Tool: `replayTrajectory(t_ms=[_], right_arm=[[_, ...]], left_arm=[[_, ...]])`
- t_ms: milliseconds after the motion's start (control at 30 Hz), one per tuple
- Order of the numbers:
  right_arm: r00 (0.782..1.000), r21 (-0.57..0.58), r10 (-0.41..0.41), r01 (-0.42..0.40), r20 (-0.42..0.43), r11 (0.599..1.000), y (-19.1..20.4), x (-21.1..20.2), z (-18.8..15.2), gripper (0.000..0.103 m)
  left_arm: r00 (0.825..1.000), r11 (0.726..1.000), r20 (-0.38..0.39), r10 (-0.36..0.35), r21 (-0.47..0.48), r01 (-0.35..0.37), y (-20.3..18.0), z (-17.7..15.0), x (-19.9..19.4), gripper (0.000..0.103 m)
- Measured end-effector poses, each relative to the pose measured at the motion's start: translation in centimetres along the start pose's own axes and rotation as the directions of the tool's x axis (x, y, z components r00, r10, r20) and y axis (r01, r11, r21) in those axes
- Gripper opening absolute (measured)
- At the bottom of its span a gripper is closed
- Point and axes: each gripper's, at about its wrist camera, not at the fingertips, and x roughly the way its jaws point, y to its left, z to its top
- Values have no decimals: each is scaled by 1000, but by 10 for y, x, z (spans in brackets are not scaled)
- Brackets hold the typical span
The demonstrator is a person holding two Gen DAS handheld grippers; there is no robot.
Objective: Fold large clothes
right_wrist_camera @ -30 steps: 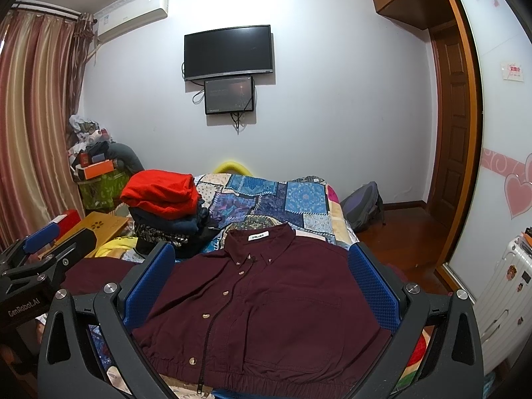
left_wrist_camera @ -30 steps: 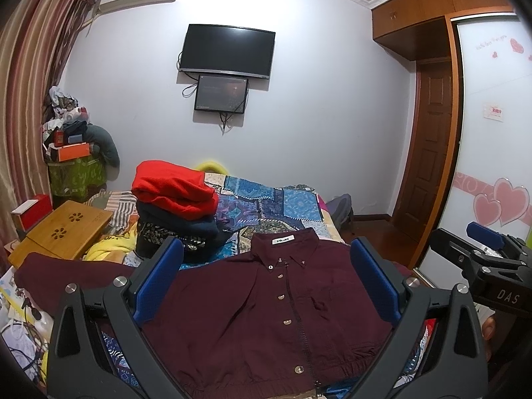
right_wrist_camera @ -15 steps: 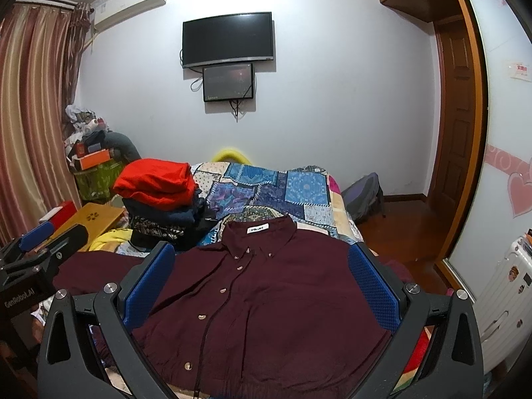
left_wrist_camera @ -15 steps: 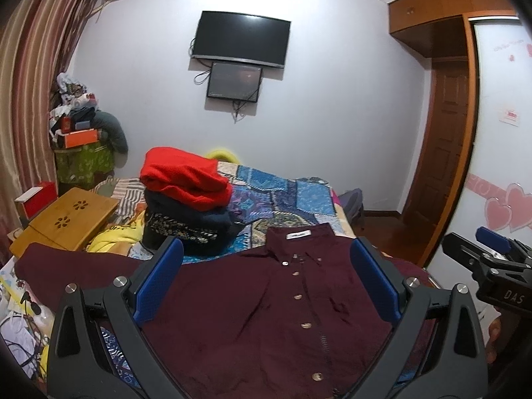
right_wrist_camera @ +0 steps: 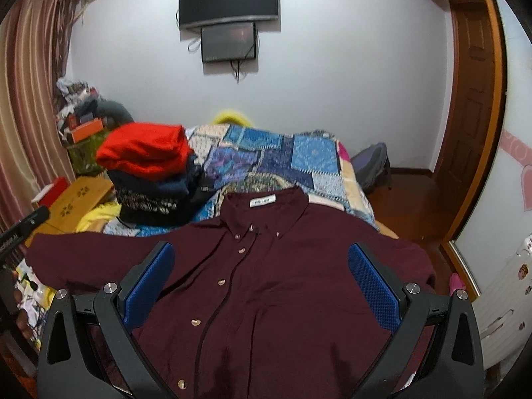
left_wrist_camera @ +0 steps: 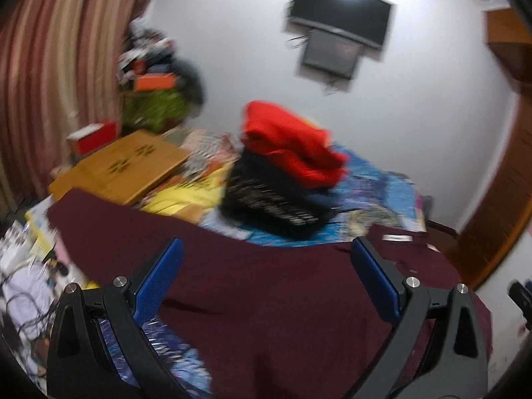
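A large maroon button-up shirt (right_wrist_camera: 282,282) lies flat, front up, on the bed, collar toward the far wall. Its left sleeve (right_wrist_camera: 83,256) stretches out to the left. My right gripper (right_wrist_camera: 261,277) is open above the shirt's chest and holds nothing. In the blurred left wrist view, my left gripper (left_wrist_camera: 266,276) is open above the shirt's left shoulder and sleeve (left_wrist_camera: 266,299) and holds nothing. The sleeve end (left_wrist_camera: 76,209) reaches toward the left bed edge.
A stack of folded clothes with a red one on top (right_wrist_camera: 146,153) sits on the patchwork bedspread (right_wrist_camera: 282,156) behind the shirt's left side. A wooden lap table (left_wrist_camera: 123,169) and clutter lie left. A backpack (right_wrist_camera: 372,163) and a door stand right.
My left gripper has swung left and tilted, now over the left sleeve instead of the shirt's front. My right gripper has lowered slightly toward the shirt. The shirt has not moved.
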Motion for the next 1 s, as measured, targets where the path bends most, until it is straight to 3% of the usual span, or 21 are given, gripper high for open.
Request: replayTrajectory(t_ms=[167,367,533,633,767,867,933,1000], right_arm=[[996,3,-6,6,-85,1000,-1,29,-1,103],[985,23,-5,9,-175,1000,-1,56,-3,103],[978,21,3,1,-209,1000,3,73,-2,103],[974,7,2,-1,-228,1000,8,80,-1,103],[970,-12,-8,5,-244,1000,12,87,-1,103],[968,-22,-17,12,-250,1000,13,92,1,103],[967,-24,-21,15,-253,1000,13,92,1,103],[966,-25,-21,15,-257,1000,12,92,1,103]], left_arm=[[989,980,-91,114,-154,-127,72,3,38,101],[955,902,-239,175,-350,-253,168,-15,74,97],[923,812,-368,114,-501,-300,231,-48,106,79],[906,773,-417,78,-548,-319,253,-68,121,79],[912,721,-410,-26,-639,-267,268,-86,133,78],[918,672,-376,-127,-713,-199,272,-93,144,64],[921,675,-370,-122,-711,-197,269,-90,147,58],[919,709,-388,-70,-667,-227,261,-81,147,49]])
